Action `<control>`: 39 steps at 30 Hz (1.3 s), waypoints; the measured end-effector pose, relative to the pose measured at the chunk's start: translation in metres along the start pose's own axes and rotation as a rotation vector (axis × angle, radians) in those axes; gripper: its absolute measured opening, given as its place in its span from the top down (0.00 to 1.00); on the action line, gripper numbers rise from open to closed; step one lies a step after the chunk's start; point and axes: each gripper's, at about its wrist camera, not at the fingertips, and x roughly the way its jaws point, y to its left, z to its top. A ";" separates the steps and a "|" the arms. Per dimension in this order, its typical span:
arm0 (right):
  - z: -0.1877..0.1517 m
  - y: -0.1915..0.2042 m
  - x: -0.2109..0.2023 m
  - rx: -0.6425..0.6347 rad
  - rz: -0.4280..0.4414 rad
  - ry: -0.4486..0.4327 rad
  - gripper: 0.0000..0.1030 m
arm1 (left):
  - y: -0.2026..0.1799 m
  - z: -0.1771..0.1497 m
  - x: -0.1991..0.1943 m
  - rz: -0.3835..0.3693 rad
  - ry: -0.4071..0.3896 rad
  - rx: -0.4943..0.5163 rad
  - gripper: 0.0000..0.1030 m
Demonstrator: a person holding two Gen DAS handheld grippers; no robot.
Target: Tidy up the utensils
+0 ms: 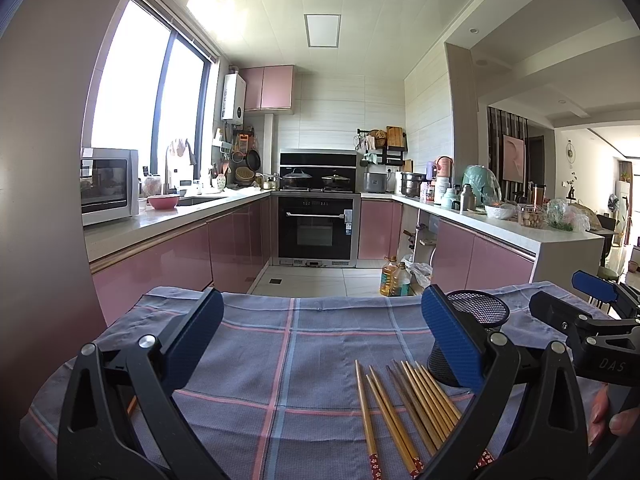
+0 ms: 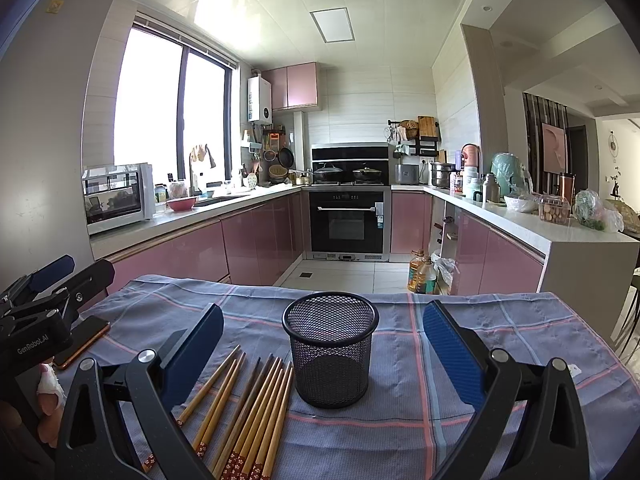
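Several wooden chopsticks (image 2: pixel 248 408) lie side by side on a blue plaid cloth (image 2: pixel 400 432), tips pointing away, just left of an upright, empty black mesh cup (image 2: pixel 331 354). My right gripper (image 2: pixel 323 344) is open and empty, with the cup between its blue pads. In the left wrist view the chopsticks (image 1: pixel 404 408) lie near the right finger, and the cup (image 1: pixel 476 320) is partly hidden behind it. My left gripper (image 1: pixel 323 332) is open and empty above bare cloth (image 1: pixel 280 360). The right gripper (image 1: pixel 592 320) shows at the far right.
A phone (image 2: pixel 82 340) lies on the cloth's left edge beside the left gripper (image 2: pixel 44 300). Beyond the table's far edge is a kitchen floor with oil bottles (image 2: pixel 422 272), pink cabinets (image 2: pixel 256 240) and an oven (image 2: pixel 346 220).
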 end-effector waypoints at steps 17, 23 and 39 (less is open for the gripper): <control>0.000 0.000 0.000 0.000 0.002 0.001 0.06 | -0.001 0.000 0.000 -0.001 0.003 -0.001 0.05; 0.001 -0.001 0.000 -0.001 0.005 0.002 0.06 | -0.006 0.000 -0.001 -0.005 0.008 -0.003 0.05; -0.010 -0.002 0.010 -0.009 0.058 0.102 0.06 | -0.007 -0.007 0.011 -0.044 0.107 0.014 0.05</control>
